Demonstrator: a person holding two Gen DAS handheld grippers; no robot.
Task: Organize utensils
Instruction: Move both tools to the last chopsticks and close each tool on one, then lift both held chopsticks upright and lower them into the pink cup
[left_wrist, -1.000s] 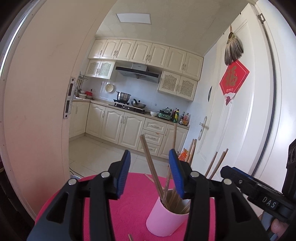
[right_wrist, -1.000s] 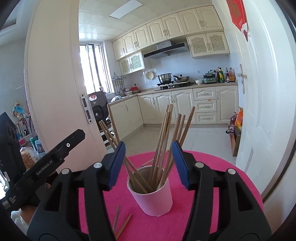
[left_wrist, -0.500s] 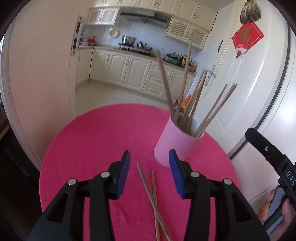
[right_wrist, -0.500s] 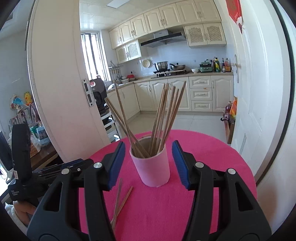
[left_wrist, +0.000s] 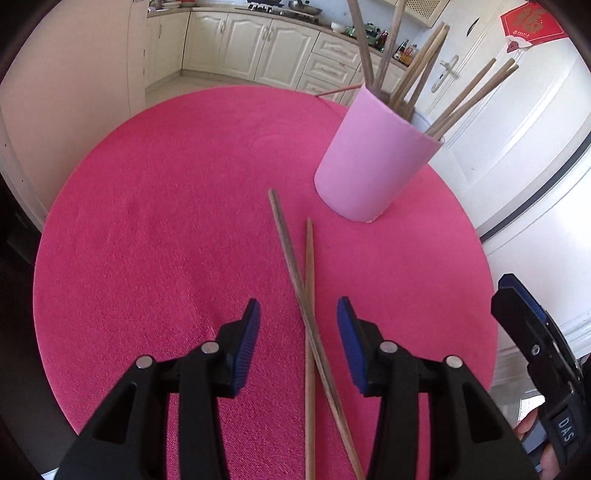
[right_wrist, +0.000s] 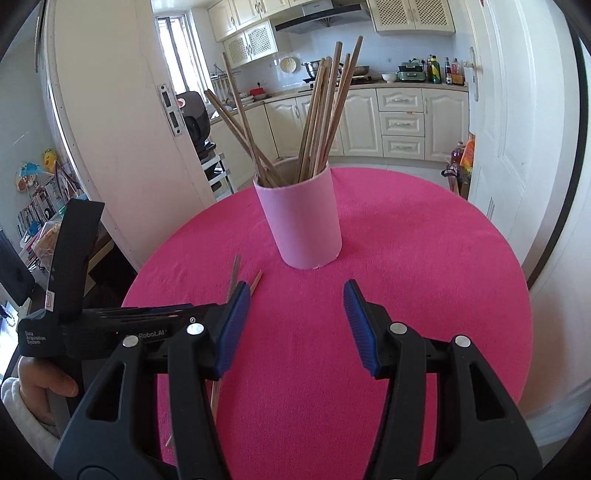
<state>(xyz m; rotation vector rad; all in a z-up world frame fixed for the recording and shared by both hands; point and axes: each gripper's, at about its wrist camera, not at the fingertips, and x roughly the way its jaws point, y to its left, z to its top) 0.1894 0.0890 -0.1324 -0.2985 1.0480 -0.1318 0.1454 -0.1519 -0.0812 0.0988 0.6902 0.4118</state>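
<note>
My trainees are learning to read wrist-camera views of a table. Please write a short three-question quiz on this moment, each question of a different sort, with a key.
1. True or false: both loose chopsticks lie crossed on the pink tablecloth.
2. Where do the other chopsticks stand? A) in the pink cup B) in a drawer C) in a bowl
3. Fill in: the left gripper is ____, with nothing pressed between its pads.

Key:
1. True; they cross just ahead of the left gripper.
2. A; the cup stands upright beyond the loose pair.
3. Open; the right gripper is open too.
</note>
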